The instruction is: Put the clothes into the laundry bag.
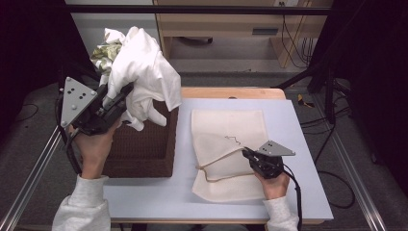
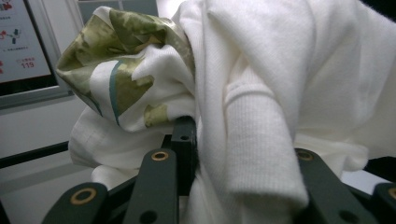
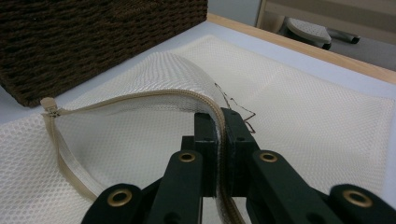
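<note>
My left gripper (image 1: 120, 96) is shut on a bundle of white clothes (image 1: 144, 72), with a green patterned cloth (image 1: 105, 52) among them, held up above the brown woven basket (image 1: 144, 149). In the left gripper view the white clothes (image 2: 261, 93) bulge between the jaws beside the green patterned cloth (image 2: 126, 51). A cream mesh laundry bag (image 1: 231, 130) lies flat on the table. My right gripper (image 1: 246, 154) is shut on the zipper edge of the mesh laundry bag (image 3: 327, 140), lifting it so the mouth gapes toward the basket (image 3: 93, 42).
The pale table (image 1: 288, 115) ends in a wooden strip (image 1: 231, 92) at the back. Metal rails (image 1: 29, 173) run along both sides. A dark thread (image 3: 236, 105) lies on the mesh. A wooden cabinet (image 1: 231, 24) and cables stand beyond the table.
</note>
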`<action>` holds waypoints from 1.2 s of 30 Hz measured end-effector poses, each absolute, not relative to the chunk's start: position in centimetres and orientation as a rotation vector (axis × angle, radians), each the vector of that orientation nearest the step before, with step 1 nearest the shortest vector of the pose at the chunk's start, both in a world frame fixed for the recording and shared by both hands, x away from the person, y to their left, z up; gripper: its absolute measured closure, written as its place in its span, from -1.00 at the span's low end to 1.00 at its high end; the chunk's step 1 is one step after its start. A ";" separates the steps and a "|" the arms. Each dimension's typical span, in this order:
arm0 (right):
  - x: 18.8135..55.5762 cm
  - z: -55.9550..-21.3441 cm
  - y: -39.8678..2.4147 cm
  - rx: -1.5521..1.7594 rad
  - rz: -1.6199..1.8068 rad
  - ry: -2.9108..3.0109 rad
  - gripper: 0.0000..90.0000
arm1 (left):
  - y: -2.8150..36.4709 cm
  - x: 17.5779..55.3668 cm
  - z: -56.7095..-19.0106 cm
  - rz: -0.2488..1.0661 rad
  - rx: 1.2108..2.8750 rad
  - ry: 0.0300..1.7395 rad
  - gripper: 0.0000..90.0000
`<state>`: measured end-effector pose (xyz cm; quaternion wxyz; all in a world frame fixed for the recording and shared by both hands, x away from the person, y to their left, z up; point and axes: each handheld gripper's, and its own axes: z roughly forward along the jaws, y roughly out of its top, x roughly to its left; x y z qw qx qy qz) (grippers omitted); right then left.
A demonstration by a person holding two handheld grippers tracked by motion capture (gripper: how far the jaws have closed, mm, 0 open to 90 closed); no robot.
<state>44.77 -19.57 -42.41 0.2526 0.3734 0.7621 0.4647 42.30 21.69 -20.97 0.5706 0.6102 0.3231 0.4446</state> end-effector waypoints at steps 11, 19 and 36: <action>44.9 -42.3 -19.6 1.024 1.274 2.052 0.91 | 18.6 38.7 -19.5 0.946 1.458 0.628 0.47; 45.2 -42.2 -19.6 1.037 1.285 2.034 0.91 | 15.2 36.8 -20.7 0.848 1.522 0.527 0.47; 46.2 -42.4 -19.9 1.066 1.290 2.005 0.92 | 10.8 35.5 -28.2 0.626 1.702 0.490 0.47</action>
